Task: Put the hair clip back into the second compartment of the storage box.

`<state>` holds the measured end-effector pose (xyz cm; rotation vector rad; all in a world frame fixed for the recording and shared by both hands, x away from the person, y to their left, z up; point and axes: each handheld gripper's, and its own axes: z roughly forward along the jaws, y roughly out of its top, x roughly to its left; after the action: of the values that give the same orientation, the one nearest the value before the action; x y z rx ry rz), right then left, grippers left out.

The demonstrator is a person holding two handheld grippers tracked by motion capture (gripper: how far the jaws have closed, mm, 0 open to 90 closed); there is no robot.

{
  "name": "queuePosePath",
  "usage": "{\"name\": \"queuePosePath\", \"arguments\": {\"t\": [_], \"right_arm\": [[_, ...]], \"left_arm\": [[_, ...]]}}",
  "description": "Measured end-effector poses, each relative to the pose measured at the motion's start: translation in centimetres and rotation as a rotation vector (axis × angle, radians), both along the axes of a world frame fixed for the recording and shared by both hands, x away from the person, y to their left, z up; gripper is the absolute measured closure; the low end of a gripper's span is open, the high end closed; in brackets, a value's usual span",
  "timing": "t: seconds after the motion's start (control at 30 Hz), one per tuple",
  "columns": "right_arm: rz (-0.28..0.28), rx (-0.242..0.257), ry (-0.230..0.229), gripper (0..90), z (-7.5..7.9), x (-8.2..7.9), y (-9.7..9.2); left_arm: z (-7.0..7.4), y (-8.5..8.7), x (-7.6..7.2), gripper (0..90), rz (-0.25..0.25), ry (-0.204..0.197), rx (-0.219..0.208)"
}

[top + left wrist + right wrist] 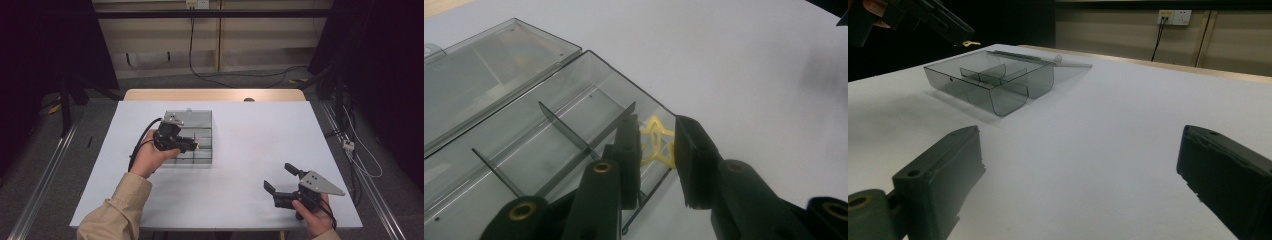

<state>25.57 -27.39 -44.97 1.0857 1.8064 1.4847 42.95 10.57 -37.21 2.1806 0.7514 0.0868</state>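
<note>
High view – left gripper [192,144]: it is hovering over the right part of the smoky clear divided box [202,122], which is sitting open on the white table [250,150]; a pale speck is glinting at its tips.
High view – right gripper [281,181]: it is resting low near the table's front right corner, well apart from the box, with its jaws spread wide and nothing between them.
Left gripper view – hold: the jaws are pinching a small yellow star-shaped clip [656,142] from both sides, just above the end compartment by the box's right wall.
Left gripper view – box: thin dividers are splitting the tray into cells, and the lid [494,70] is lying folded back flat.
Left gripper view – doing it well: if the star is going in, I judge it best to be lowering it straight between divider and wall, letting go only once it is below the rim.
Right gripper view – right jaws: they are standing far apart over bare table.
Right gripper view – risk: the box looks light, so a nudged wall may slide it; this free gripper could be steadying it.
</note>
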Motion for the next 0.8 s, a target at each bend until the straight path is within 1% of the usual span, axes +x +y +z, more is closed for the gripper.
{"name": "queuePosePath", "arguments": {"t": [0.53,0.57,0.6,0.7,0.73,0.77,0.8], "right_arm": [[-0.001,0.004,0.0,3.9,0.0,0.0,0.0],[0.0,0.003,-0.001,3.9,0.0,0.0,0.0],[-0.002,0.003,0.0,3.9,0.0,0.0,0.0],[-0.002,0.006,0.001,4.0,0.0,0.0,0.0],[-0.002,0.006,0.001,4.0,0.0,0.0,0.0],[-0.002,0.006,0.001,4.0,0.0,0.0,0.0],[-0.001,0.006,0.001,4.0,0.0,0.0,0.0]], "left_arm": [[-0.2,0.5,1.2,73.1,0.033,-0.003,0.02],[-0.3,0.4,1.1,73.1,0.05,-0.013,0.029],[-0.4,0.5,1.3,73.1,0.037,-0.006,0.019],[-0.5,0.6,1.4,73.2,0.043,-0.002,0.014],[-0.4,0.6,1.5,73.1,0.041,-0.002,0.02],[-0.5,0.6,1.5,73.1,0.06,-0.013,0.029],[-0.5,0.6,1.6,73.1,0.044,-0.003,0.02]]}}
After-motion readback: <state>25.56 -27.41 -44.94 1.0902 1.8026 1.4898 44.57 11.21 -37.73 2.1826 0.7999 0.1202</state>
